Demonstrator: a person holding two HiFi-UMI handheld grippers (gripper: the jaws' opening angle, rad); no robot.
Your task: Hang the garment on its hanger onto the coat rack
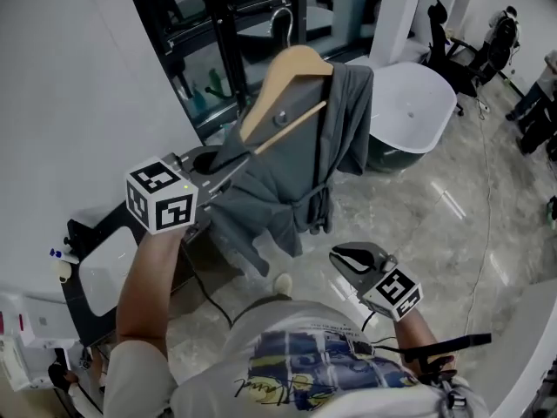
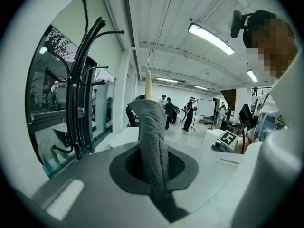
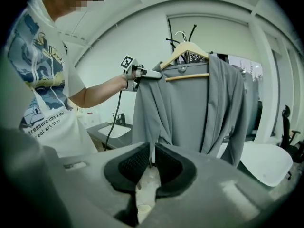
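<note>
Head view: my left tool (image 1: 228, 174) clamps the grey garment (image 1: 296, 159) on its hanger (image 1: 283, 81), above a marble floor (image 1: 435, 225). Left gripper view: the black coat rack (image 2: 78, 94) stands nearby, beside glass. Right gripper view: my right tool (image 3: 151, 167) is closed narrow and empty.

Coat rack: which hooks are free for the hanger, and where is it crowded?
The coat rack carries nothing: its upper hooks under the ceiling and the lower hook beside the glass are bare. It is crowded only at the left hand-held gripper, filled by the grey garment.
</note>
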